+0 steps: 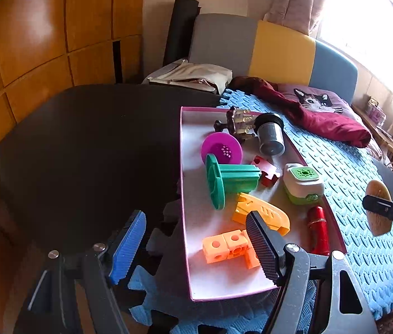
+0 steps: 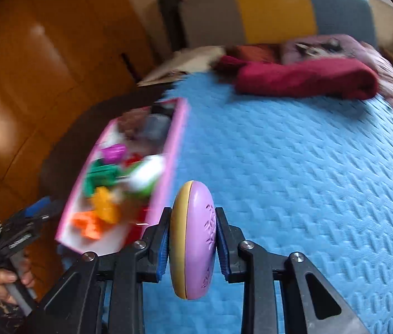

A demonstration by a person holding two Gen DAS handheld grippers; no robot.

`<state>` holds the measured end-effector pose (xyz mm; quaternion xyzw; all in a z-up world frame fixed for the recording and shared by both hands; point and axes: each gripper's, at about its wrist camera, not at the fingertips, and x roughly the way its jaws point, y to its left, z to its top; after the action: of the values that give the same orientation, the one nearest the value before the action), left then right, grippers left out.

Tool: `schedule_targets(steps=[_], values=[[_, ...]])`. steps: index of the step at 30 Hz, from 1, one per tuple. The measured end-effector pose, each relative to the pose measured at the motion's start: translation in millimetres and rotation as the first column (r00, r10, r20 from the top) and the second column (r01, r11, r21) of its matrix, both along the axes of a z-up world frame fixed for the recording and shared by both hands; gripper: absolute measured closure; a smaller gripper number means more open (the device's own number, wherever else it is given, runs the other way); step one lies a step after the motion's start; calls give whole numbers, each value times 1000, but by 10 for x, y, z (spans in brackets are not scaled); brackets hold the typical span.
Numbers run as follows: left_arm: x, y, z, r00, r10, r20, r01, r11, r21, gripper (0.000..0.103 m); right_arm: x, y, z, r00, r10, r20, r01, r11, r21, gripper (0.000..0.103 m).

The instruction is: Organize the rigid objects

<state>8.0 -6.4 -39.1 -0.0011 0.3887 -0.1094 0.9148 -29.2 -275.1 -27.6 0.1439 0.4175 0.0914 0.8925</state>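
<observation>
Gripping a purple-and-tan oval case [image 2: 192,239] on edge, the right gripper [image 2: 192,239] has both pads pressed on its flat faces, over the blue foam mat [image 2: 294,167], just right of the pink tray [image 2: 178,136]. Left gripper [image 1: 196,246] gapes wide with nothing between its fingers, at the tray's near left corner, above the orange blocks [image 1: 224,246]. Tray contents: green spool [image 1: 230,179], magenta disc [image 1: 221,147], grey cup [image 1: 270,136].

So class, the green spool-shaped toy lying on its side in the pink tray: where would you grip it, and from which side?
Grip the green spool-shaped toy across its ribbed stem, coming from above. It lies on its side in the pink tray, so the stem is exposed on top, while the wide flange blocks an end-on approach.
</observation>
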Motion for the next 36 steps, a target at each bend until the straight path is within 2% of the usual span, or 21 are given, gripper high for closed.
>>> schedule_targets(steps=[4, 10, 15, 19, 21, 32, 33, 36], values=[[1, 78, 4, 1000, 21, 1, -21, 1000, -12, 26, 58, 444, 81, 996, 82, 26, -82, 997, -4, 75], [14, 167, -19, 999, 40, -7, -40, 999, -23, 25, 275, 905, -23, 987, 158, -9, -158, 987, -9, 75], [25, 202, -52, 999, 50, -18, -51, 998, -27, 22, 542, 993, -308, 988, 126, -85, -129, 991, -25, 75], [33, 219, -75, 998, 58, -19, -58, 998, -24, 20, 611, 930, -381, 993, 95, -72, -96, 995, -14, 72], [35, 221, -77, 998, 60, -17, -60, 998, -21, 19, 626, 930, -431, 992, 93, -87, -95, 995, -24, 67], [42, 219, -68, 996, 91, -7, -91, 996, 8, 9, 471, 1067, -396, 993, 118, 4, -118, 990, -74, 45], [42, 222, -60, 996, 94, -5, -94, 996, 9, 7, 454, 1078, -382, 993, 118, 13, -117, 990, -83, 39], [18, 221, -32, 995, 101, 5, -102, 995, 12, 3, 344, 1115, -299, 993, 111, 47, -105, 988, -115, 37]])
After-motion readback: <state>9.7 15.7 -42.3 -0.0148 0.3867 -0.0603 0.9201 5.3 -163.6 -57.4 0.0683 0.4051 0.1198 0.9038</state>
